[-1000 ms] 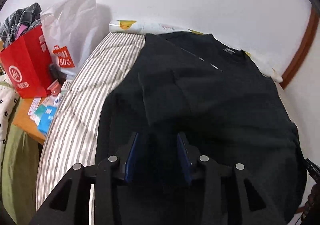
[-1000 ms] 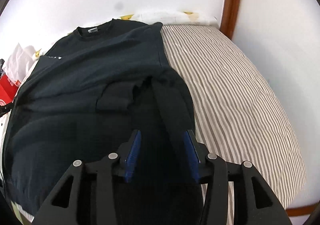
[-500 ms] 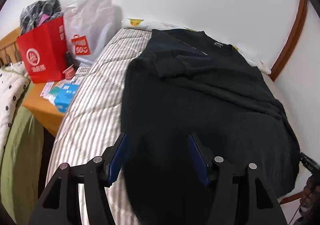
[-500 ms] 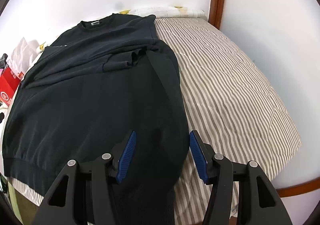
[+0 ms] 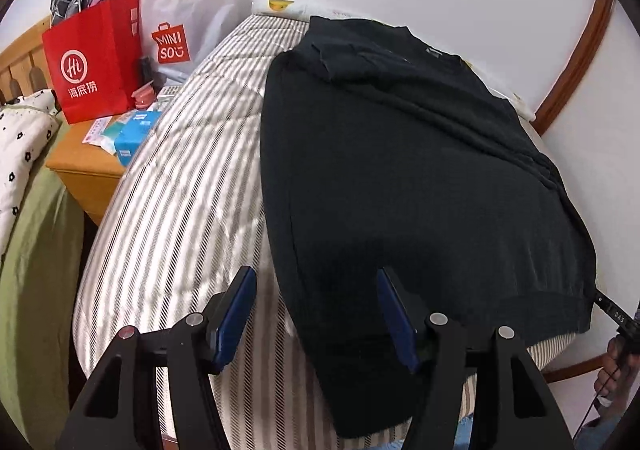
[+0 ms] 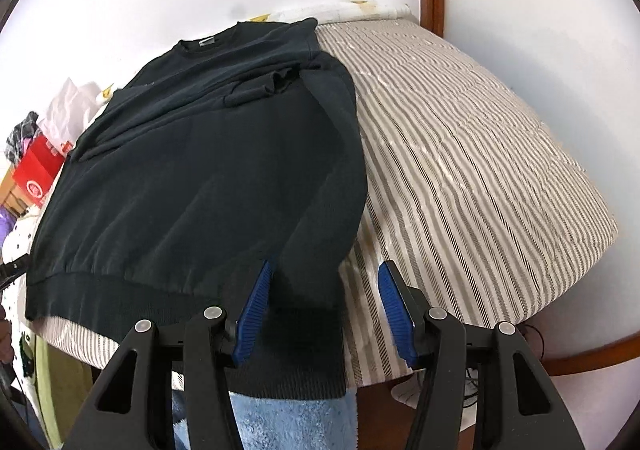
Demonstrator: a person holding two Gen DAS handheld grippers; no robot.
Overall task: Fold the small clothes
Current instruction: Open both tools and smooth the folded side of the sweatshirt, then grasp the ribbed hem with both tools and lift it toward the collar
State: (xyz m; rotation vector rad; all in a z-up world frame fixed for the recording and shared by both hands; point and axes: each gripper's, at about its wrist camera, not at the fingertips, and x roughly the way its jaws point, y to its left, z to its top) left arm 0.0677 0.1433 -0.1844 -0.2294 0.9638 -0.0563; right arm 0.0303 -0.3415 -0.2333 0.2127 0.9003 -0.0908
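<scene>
A black sweatshirt (image 5: 400, 170) lies flat on the striped mattress (image 5: 180, 190), collar toward the wall and both sleeves folded in across the chest. Its ribbed hem hangs over the near edge of the bed. My left gripper (image 5: 316, 314) hovers open above the hem's left corner; the cloth's edge runs below the gap and the blue pads do not press on it. In the right wrist view the sweatshirt (image 6: 200, 178) fills the left half. My right gripper (image 6: 324, 306) stands open over the hem's right corner, pads off the cloth.
A red paper bag (image 5: 92, 70), a white shopping bag (image 5: 188, 18) and small packets sit on a wooden bedside table (image 5: 80, 154) left of the bed. Bare striped mattress (image 6: 460, 170) lies right of the sweatshirt. A blue fluffy rug (image 6: 288, 422) lies below the bed's edge.
Both grippers have drawn back from the middle of the sweatshirt to its near hem. Their jaws stand wider than a second ago, and the folded sleeves stay where they lay.
</scene>
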